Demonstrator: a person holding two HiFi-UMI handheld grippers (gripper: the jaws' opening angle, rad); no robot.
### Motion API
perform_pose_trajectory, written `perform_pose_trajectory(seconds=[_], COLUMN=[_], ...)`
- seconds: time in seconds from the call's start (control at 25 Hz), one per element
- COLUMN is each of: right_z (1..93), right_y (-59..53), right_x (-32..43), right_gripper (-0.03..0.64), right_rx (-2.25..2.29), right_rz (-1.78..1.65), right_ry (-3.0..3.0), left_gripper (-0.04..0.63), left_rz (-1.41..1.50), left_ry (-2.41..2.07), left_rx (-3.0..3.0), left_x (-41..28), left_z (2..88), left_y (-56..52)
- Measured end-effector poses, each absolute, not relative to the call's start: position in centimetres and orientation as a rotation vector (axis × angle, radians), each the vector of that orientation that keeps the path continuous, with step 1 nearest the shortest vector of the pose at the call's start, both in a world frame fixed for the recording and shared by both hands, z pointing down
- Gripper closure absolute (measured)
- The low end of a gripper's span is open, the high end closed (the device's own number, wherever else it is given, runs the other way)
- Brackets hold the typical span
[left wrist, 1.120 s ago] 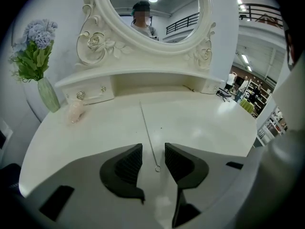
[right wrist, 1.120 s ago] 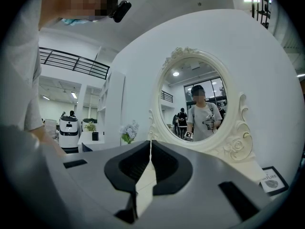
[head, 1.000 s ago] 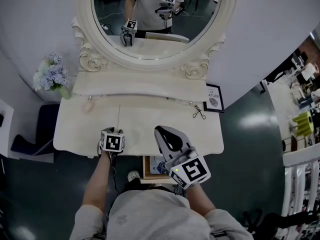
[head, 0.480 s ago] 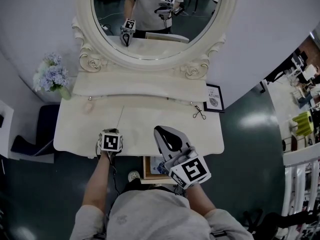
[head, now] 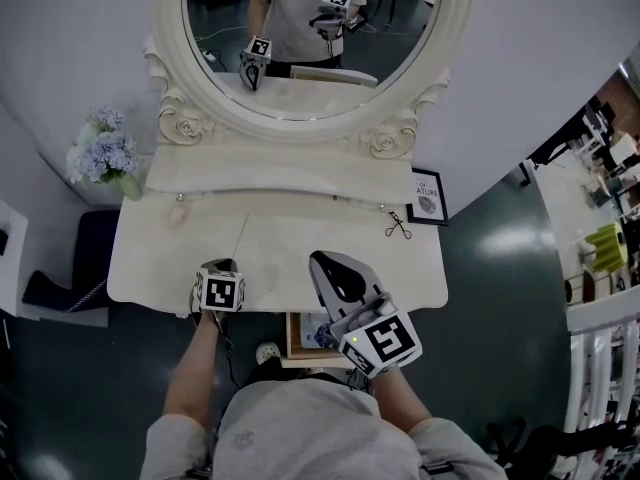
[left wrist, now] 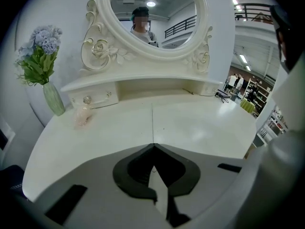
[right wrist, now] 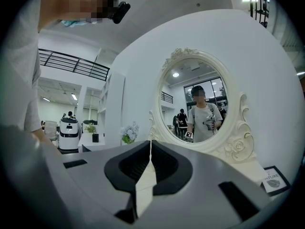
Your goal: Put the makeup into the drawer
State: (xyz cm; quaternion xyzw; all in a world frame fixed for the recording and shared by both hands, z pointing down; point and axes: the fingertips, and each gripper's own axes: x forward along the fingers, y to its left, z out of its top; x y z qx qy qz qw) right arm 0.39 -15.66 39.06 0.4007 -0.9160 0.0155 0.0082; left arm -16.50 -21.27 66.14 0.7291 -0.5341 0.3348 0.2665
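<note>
A pale pink makeup piece (head: 178, 214) (left wrist: 83, 114) lies at the back left of the white vanity table (head: 290, 253), just in front of a small drawer (left wrist: 93, 98) with a round knob. My left gripper (head: 226, 267) (left wrist: 153, 147) hangs over the table's front edge, tilted down. Its jaws have just been closing and now stand shut with nothing between them. The makeup lies well ahead of it, to the left. My right gripper (head: 319, 259) (right wrist: 151, 144) is held level above the table's front middle, shut and empty.
An oval mirror (head: 310, 38) rises at the back. A vase of flowers (head: 105, 153) (left wrist: 40, 61) stands at the far left. At the right lie a small scissor-like tool (head: 398, 226) and a framed card (head: 428, 193). A wood-rimmed box (head: 296, 338) shows below the front edge.
The left gripper's jaws went from open to shut, as the mirror shows, and it slid slightly toward the front edge. The right gripper kept still.
</note>
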Motion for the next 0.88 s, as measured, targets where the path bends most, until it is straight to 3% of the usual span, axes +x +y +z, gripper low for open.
perform_pose_trajectory(seconds=[0.88], right_z=[38.3], right_y=[-14.6], right_x=[1.5], right_gripper=[0.594], right_rx=[1.271], right_rz=[0.049], right_ry=[-2.882], left_gripper=[0.584], left_rz=[0.52], left_ry=[-1.348], left_rx=[2.323], left_x=[-9.9], left_z=[57.3], left_y=[-17.8])
